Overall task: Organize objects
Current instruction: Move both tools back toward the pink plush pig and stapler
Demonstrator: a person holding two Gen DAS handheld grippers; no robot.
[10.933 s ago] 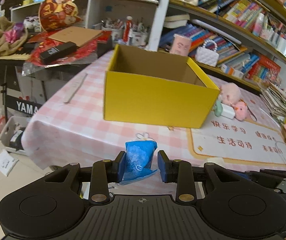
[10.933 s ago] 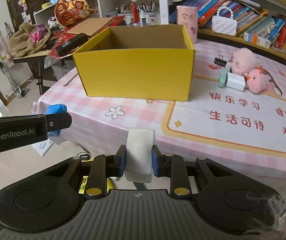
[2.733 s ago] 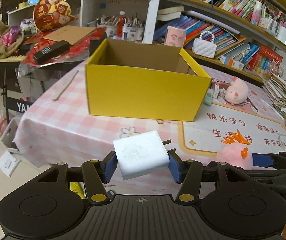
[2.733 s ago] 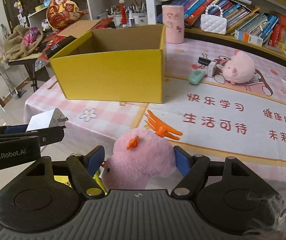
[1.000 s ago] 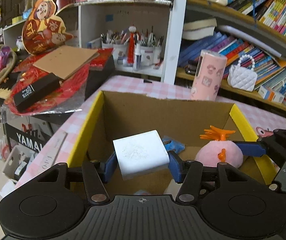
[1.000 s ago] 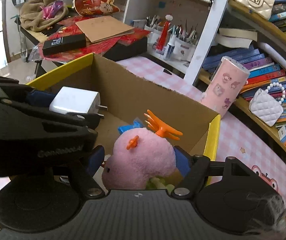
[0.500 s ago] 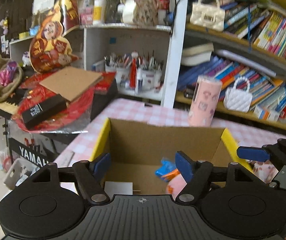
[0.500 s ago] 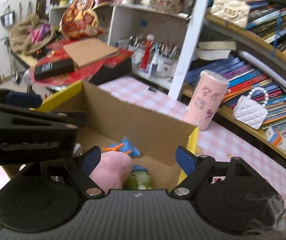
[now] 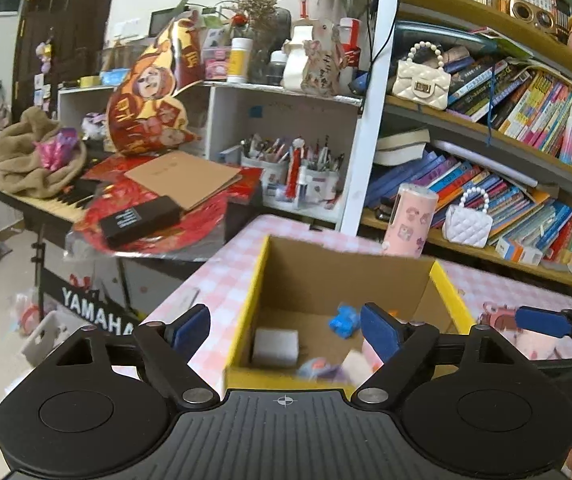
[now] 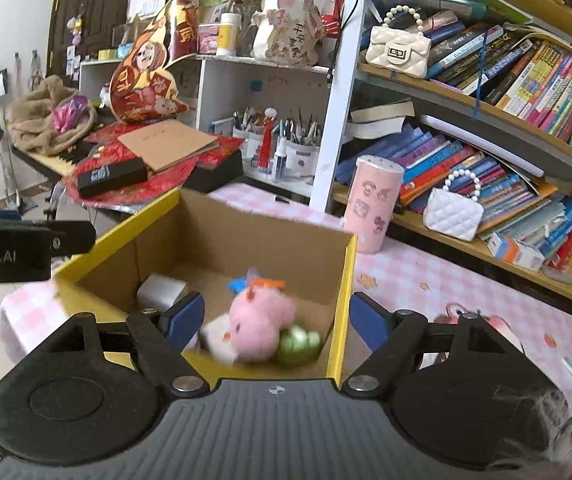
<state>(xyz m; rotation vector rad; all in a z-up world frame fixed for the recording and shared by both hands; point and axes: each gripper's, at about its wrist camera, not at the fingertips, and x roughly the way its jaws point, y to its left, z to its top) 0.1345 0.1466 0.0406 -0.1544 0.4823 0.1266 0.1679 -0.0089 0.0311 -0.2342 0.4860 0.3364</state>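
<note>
Currently we list: left hand-held gripper (image 9: 285,330) opening, empty; right hand-held gripper (image 10: 275,318) closing slightly, empty; yellow box (image 10: 344,280) holds pink plush (image 10: 259,322). Risk: fingers snagging the rim.

Soft, even indoor light is filling both views, casting no hard shadows and only a faint sheen on the red foil decoration (image 9: 147,116). Fisheye distortion is bending the wooden bookshelves (image 10: 486,112) toward the edges. Motion blur is smearing the yellow cardboard box (image 10: 342,292) and its contents, while corners are darkening.
</note>
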